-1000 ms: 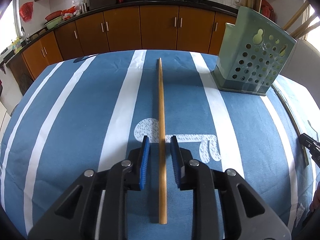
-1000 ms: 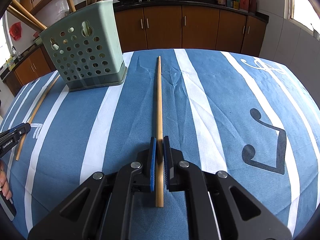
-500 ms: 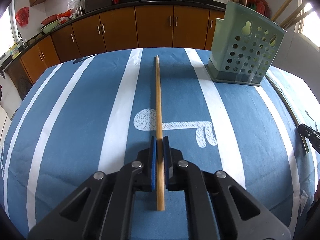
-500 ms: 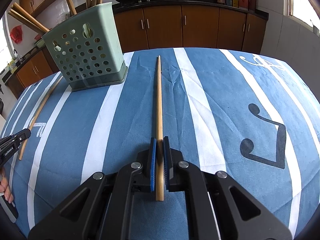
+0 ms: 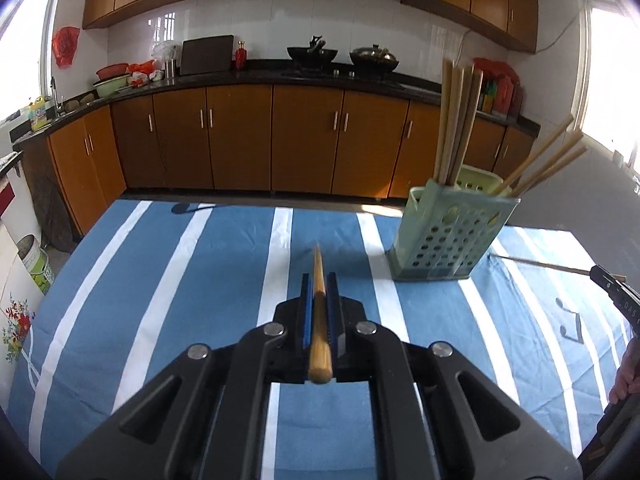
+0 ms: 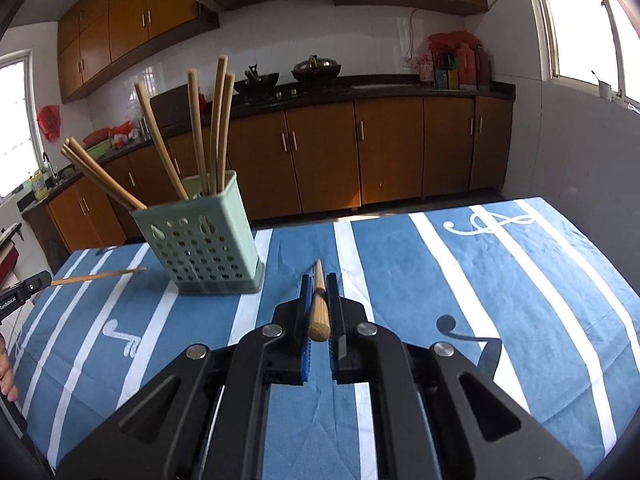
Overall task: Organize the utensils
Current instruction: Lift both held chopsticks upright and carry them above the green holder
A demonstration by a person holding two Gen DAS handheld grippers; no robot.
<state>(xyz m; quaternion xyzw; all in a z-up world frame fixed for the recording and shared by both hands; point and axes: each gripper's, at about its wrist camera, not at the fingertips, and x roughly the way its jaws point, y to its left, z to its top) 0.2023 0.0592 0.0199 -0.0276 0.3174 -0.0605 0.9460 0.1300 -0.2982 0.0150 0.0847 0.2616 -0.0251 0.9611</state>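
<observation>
Wooden chopstick (image 5: 319, 312) clamped in left gripper (image 5: 319, 280) jaws, another chopstick (image 6: 319, 304) clamped in right gripper (image 6: 319, 280), both raised over striped desk (image 6: 400, 260) near green holder (image 6: 200, 236).

Left gripper (image 5: 319, 280) is clamped on a wooden chopstick (image 5: 319, 312) dead center, pointing away over the blue striped tablecloth (image 5: 160, 300). Green holder (image 5: 448, 236) full of chopsticks sits right of center. Other gripper's tip (image 5: 612, 292) pokes in at the right edge.
</observation>
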